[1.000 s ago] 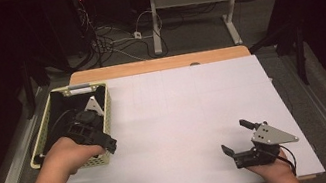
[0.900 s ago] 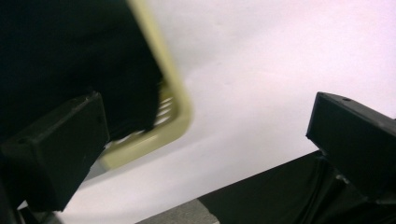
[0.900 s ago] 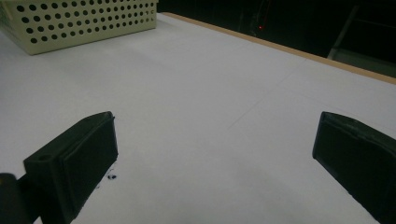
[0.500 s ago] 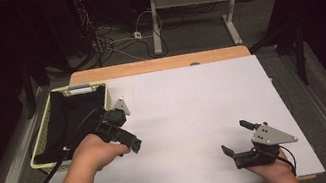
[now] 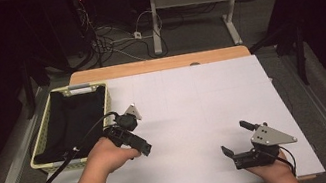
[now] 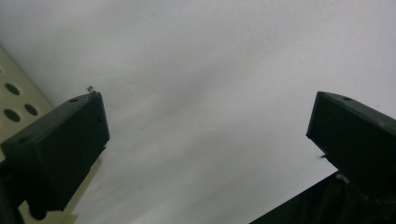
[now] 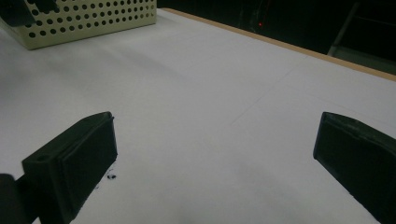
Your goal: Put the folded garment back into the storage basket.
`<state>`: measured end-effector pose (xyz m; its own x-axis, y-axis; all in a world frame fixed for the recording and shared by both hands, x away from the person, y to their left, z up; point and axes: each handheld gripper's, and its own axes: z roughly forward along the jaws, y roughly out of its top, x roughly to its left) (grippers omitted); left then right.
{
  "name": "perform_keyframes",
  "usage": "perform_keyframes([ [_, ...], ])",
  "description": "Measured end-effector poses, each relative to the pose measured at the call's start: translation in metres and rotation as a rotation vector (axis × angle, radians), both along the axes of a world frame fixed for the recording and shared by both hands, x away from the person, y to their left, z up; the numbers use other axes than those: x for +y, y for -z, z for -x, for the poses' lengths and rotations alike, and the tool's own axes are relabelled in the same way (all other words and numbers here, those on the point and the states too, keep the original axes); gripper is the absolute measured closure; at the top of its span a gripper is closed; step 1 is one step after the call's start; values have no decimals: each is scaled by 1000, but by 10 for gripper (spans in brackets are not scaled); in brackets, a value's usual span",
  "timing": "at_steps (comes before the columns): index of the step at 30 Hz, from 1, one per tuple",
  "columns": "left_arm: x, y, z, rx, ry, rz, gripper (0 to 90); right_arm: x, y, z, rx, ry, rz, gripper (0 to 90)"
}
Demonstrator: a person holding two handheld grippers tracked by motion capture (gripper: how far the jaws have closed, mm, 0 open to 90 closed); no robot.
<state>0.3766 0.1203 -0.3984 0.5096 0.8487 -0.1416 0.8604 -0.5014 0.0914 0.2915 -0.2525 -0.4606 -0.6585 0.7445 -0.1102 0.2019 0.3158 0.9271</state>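
Observation:
My left gripper (image 5: 130, 135) is held low over the white tabletop (image 5: 194, 106), just right of a cream perforated basket (image 5: 43, 143). In the left gripper view its jaws stand wide apart with nothing between them (image 6: 205, 121), and a corner of the basket (image 6: 14, 105) shows at the left. My right gripper (image 5: 236, 138) rests near the table's front right, open and empty. In the right gripper view (image 7: 215, 140) it looks across bare white surface toward the basket (image 7: 88, 18).
Something dark (image 5: 75, 122) lies inside the basket. A wooden table edge (image 5: 156, 64) runs along the far side. Beyond it are cables (image 5: 112, 44) on the floor and another table's legs (image 5: 154, 17). A cable trails from the left gripper over the basket's front rim.
My left gripper has come out of the basket and moved right, onto the white tabletop beside it. The right gripper has stayed where it was.

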Motion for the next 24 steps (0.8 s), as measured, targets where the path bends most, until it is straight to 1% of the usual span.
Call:
perform_keyframes([
  [2, -2, 5, 1, 1, 10, -1, 0, 0, 0, 0, -1, 0, -1, 4],
  [3, -3, 9, 1, 2, 11, 11, 0, 0, 0, 0, 0, 1, -3, 4],
  [4, -4, 11, 2, 0, 15, 14, 0, 0, 0, 0, 0, 3, -3, 4],
  [6, -6, 17, 3, -21, 25, 14, 0, 0, 0, 0, -1, 2, -5, 4],
  [8, -8, 22, 5, -44, 33, 39, 0, 0, 0, 0, -1, 2, -4, 4],
  [9, -9, 25, 6, -71, 37, 61, 0, 0, 1, 0, 0, 2, -3, 4],
  [11, -11, 31, 9, -101, 49, 88, 0, 0, 1, 0, 3, 5, -2, 4],
  [12, -11, 33, 11, -124, 54, 100, 0, 0, 1, 0, 4, 7, -1, 4],
  [14, -11, 38, 13, -156, 54, 130, 0, 0, 2, 0, 1, 6, -1, 4],
  [15, -11, 41, 15, -182, 56, 146, 0, 0, 2, 1, 2, 7, -2, 3],
  [17, -10, 46, 17, -214, 61, 165, 0, 0, 2, 1, 3, 10, 1, 3],
  [21, -6, 52, 21, -295, 52, 217, 0, 0, 4, 1, 6, 15, 6, 3],
  [23, -4, 55, 23, -335, 42, 268, 0, 0, 4, 1, 8, 16, 7, 3],
  [24, -3, 56, 24, -355, 37, 280, 0, 0, 4, 1, 9, 17, 7, 3],
])
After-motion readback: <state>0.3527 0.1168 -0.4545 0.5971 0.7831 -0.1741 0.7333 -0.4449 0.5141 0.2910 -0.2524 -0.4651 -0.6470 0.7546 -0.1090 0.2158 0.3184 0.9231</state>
